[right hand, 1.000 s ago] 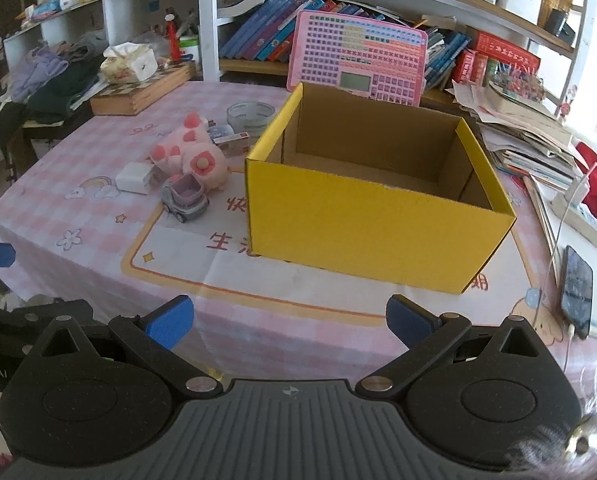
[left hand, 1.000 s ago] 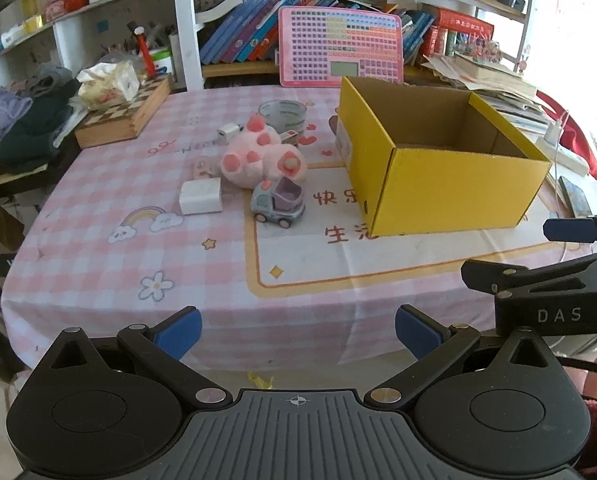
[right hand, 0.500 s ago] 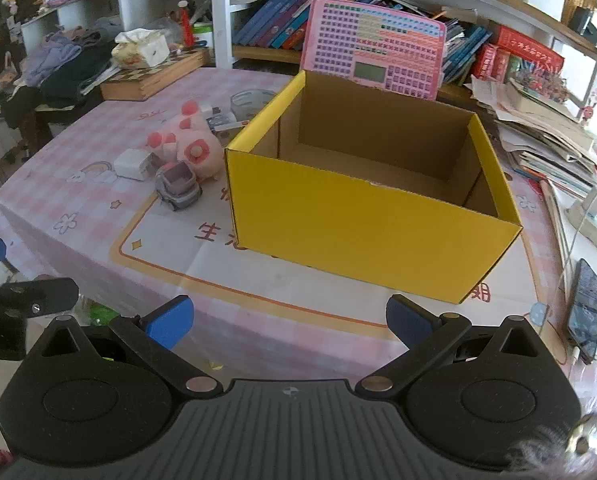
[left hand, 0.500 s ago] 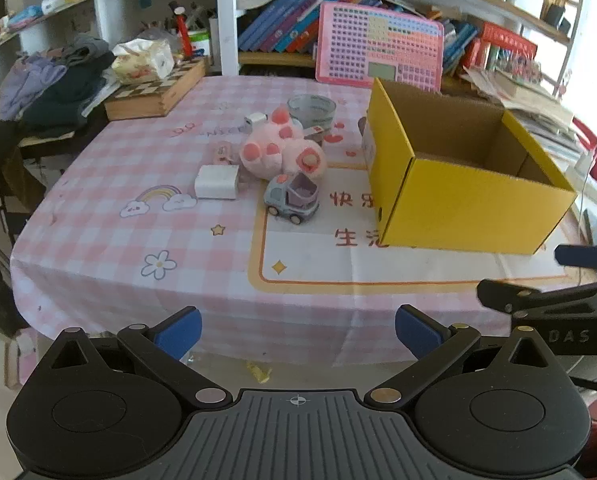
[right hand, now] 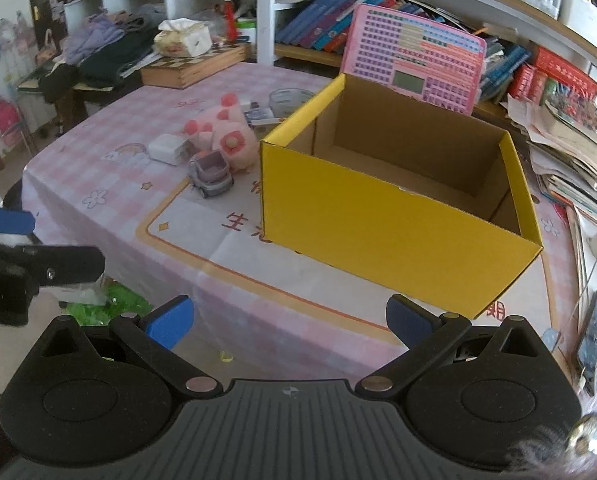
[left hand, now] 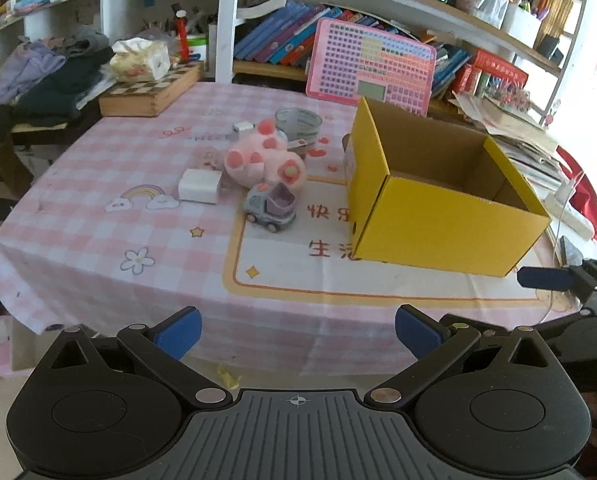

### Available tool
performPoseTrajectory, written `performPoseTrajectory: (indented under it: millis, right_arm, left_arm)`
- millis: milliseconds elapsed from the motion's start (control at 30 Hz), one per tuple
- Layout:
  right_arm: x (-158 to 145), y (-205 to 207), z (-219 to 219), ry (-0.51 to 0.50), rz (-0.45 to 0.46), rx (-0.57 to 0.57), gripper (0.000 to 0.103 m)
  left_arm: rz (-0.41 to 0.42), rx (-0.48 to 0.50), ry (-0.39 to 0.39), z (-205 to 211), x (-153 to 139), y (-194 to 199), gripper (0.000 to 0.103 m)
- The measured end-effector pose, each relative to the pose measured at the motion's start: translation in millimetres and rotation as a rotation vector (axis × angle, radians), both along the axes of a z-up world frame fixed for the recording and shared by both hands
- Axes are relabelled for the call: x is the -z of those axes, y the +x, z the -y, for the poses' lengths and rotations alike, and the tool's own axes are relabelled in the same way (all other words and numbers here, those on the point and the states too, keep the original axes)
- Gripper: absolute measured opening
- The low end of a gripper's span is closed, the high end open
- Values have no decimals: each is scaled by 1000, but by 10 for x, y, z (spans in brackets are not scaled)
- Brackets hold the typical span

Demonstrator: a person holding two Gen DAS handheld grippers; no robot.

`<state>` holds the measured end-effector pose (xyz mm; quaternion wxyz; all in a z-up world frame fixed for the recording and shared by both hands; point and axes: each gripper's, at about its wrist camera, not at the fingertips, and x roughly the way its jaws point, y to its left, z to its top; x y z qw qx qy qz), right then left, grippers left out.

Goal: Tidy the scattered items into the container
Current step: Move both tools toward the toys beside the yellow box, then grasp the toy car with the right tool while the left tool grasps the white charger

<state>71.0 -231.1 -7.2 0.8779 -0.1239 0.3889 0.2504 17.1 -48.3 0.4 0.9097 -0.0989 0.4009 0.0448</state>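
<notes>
An open yellow cardboard box (left hand: pixel 442 224) (right hand: pixel 382 236) stands on the pink checked tablecloth (left hand: pixel 98 240), nothing visible inside. Left of it lie a pink plush toy (left hand: pixel 264 160) (right hand: pixel 226 136), a small grey-purple toy truck (left hand: pixel 271 207) (right hand: pixel 211 173), a white charger block (left hand: pixel 199 186) (right hand: pixel 166 149), a smaller white adapter (left hand: pixel 243 127) and a roll of clear tape (left hand: pixel 298 120) (right hand: pixel 288 98). My left gripper (left hand: pixel 296 330) is open, held before the table's near edge. My right gripper (right hand: pixel 288 320) is open too, in front of the box.
A pink keyboard toy (left hand: pixel 368 68) leans on the bookshelf behind the box. A wooden chessboard box (left hand: pixel 150 90) with a tissue pack sits far left. Papers and a phone (right hand: pixel 594 336) lie to the right. Clothes pile at the left.
Both grippers have risen and tilted, so the table and box sit lower and farther in view. Nothing on the table has moved; both stay open.
</notes>
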Motion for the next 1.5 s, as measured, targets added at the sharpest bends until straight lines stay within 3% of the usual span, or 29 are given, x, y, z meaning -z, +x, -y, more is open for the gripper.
performPoseTrajectory:
  millis: [167,467,833,1033,1233,1500]
  right_arm:
    - [64,44,-55,29,-75,-47,103]
    - [128,103,-232,32,-95,-72,102]
    - [202,201,-562,12,-121,24,101]
    - [243,292,-903,33,-136,58,86]
    - [239,391,-1314,43,-86,26,83]
    - [191,547,-1657,80,60,69,79]
  left_arm:
    - [-85,-11,26,-6,66,82,103]
    - [-142,-32,43,-199,165,171,103]
    - [-169,110,54,-535,256,506,103]
    - [-158,167,77,-851,239,650,103]
    - [-107,235,51,-1163,208,779,103]
    - [-41,213,22,-1620,191,941,103]
